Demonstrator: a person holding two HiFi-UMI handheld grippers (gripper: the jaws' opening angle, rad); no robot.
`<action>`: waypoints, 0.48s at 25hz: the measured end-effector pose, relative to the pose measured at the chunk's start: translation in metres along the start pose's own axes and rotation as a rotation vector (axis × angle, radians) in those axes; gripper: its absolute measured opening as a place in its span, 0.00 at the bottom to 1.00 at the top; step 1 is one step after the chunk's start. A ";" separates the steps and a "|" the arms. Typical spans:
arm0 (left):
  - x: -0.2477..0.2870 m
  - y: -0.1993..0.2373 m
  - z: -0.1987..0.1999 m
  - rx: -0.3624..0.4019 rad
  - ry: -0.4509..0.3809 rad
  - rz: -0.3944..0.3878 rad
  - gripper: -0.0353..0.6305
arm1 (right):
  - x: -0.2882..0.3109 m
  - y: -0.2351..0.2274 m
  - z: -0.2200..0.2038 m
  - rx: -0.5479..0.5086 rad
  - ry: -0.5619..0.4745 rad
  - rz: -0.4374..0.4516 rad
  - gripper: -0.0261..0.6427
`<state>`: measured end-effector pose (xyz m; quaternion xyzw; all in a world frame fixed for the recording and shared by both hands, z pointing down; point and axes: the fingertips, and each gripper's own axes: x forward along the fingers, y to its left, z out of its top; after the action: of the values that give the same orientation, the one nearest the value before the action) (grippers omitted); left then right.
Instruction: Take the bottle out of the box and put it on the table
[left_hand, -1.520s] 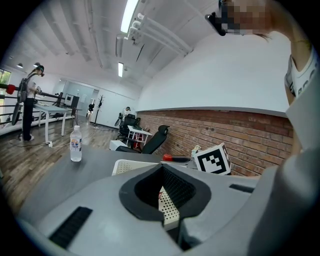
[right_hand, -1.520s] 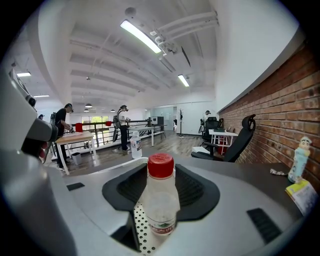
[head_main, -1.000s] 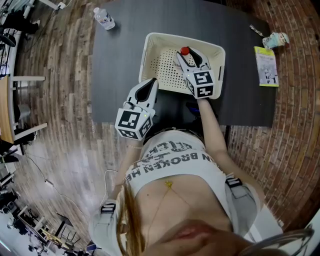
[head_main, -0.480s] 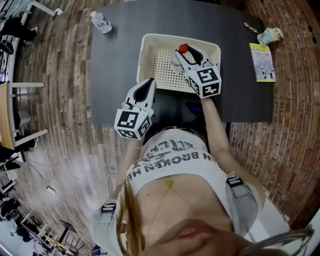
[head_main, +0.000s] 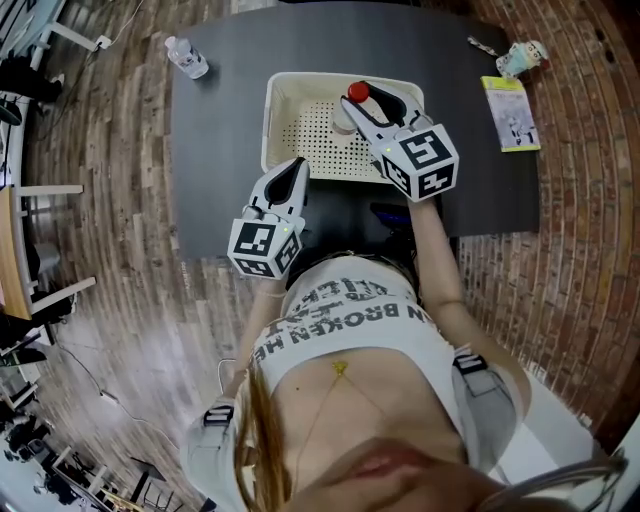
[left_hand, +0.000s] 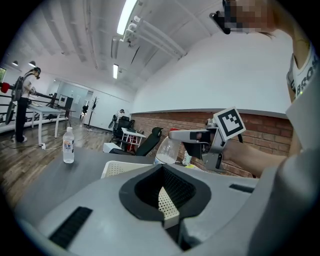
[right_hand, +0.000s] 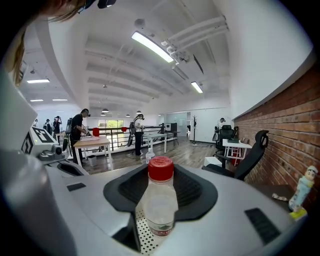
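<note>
The right gripper (head_main: 368, 103) carries the bottle (right_hand: 159, 205) upright over the right half of the box (head_main: 285, 95). Its jaws have just been closing and now grip the bottle's clear plastic body on 2 sides, below the red ribbed cap (right_hand: 160, 168). The left gripper view shows the bottle's shoulder above the box rim.

The box is a cream plastic rectangle with rounded corners and a perforated floor. It stands on the dark, matte counter (head_main: 220, 140).

The left gripper (head_main: 297, 165) hangs at the counter's near edge, just beside the box's near-left corner. Its curved, black-padded jaws are closed tip to tip with nothing between them.

A second bottle (head_main: 186, 57), clear and white-capped, stands at the counter's far-left corner, well apart from the box.
</note>
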<state>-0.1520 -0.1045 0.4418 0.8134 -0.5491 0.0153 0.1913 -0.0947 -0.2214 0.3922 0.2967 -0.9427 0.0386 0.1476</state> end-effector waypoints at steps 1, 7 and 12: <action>0.001 -0.001 -0.001 -0.001 0.002 -0.002 0.06 | -0.003 0.000 0.004 -0.006 -0.002 0.001 0.27; 0.004 -0.009 -0.001 0.006 0.010 -0.024 0.06 | -0.016 -0.001 0.023 -0.013 -0.007 0.005 0.27; 0.006 -0.014 -0.002 0.015 0.012 -0.024 0.06 | -0.024 -0.002 0.030 -0.022 -0.004 0.009 0.27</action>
<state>-0.1369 -0.1045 0.4404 0.8213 -0.5381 0.0221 0.1885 -0.0829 -0.2148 0.3563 0.2908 -0.9447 0.0284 0.1486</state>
